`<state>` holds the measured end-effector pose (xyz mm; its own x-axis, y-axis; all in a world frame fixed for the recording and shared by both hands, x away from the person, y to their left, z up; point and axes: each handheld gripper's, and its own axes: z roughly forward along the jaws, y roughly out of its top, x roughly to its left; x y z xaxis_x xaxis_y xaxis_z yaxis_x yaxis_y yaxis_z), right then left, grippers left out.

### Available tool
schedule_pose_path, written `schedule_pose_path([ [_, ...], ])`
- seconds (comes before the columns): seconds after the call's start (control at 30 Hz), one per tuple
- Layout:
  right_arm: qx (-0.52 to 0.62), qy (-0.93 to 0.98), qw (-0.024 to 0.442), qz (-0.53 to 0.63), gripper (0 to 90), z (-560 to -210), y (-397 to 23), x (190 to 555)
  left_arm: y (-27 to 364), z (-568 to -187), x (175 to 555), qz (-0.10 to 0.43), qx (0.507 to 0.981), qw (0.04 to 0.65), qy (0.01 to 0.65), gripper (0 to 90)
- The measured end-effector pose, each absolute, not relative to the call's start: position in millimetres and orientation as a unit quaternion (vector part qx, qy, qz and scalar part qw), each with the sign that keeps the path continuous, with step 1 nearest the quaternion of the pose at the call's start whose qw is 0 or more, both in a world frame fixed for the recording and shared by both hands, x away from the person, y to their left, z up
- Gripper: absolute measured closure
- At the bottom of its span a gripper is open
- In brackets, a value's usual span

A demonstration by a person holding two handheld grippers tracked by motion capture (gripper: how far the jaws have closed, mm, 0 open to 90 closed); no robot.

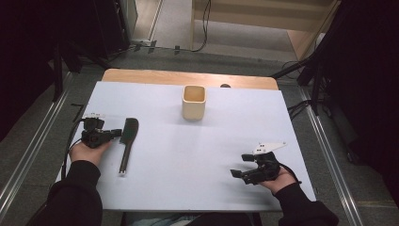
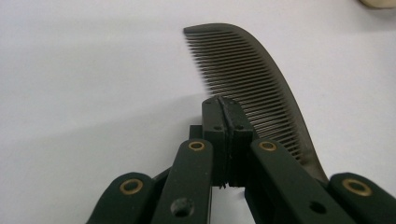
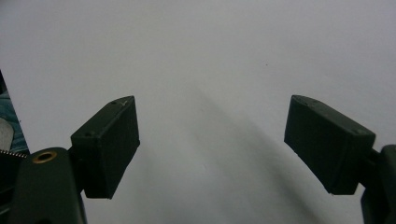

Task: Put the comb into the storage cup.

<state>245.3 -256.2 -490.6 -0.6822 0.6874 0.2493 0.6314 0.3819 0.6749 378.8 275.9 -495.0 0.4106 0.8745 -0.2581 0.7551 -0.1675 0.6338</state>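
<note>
**Left gripper closed beside comb; right gripper spread and idle**

1. Left gripper [image 2: 227, 116]. In the left gripper view its two black jaws stand pressed together, pad face against pad face, with nothing between them. The closed tips sit just in front of the teeth of a dark comb [image 2: 252, 79]; whether they touch the teeth cannot be told. In the high view this gripper [image 1: 113, 134] lies at 9 o'clock on the table, jaws pointing toward 3 o'clock at the comb [image 1: 128, 141].

2. Comb. It lies flat on the white tabletop [image 1: 188, 155], long axis running from 12 to 6 o'clock, toothed head at the 12 o'clock end, thin handle at the 6 o'clock end. Judgement: a flat comb offers little height for a pinch, so closed jaws at its side suit a nudge or a slide more than a lift.

3. Right gripper [image 3: 212, 144]. Its jaws stand spread wide over bare tabletop, holding nothing. In the high view it [image 1: 242, 165] rests at 4 o'clock, well apart from the comb. Judgement: it is parked, ready to receive or steady.

4. Cup [image 1: 194, 101]. A cream, square-sided cup stands upright at 12 o'clock, mouth open, well apart from both grippers. Judgement: it is a likely receptacle for the comb.

5. Markings. No brand, label or writing can be read on the comb, cup or grippers.
</note>
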Motion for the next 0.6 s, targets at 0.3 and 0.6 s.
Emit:
schedule_pose_path([
  [0.3,0.406,0.827,0.039,0.387,16.3,-491,-261,240,266,-495,386,0.083,0.771,0.357,0.521,89.6],
  [0.6,0.411,0.825,0.039,0.385,16.3,-492,-264,236,261,-496,390,0.078,0.774,0.361,0.514,89.6],
])
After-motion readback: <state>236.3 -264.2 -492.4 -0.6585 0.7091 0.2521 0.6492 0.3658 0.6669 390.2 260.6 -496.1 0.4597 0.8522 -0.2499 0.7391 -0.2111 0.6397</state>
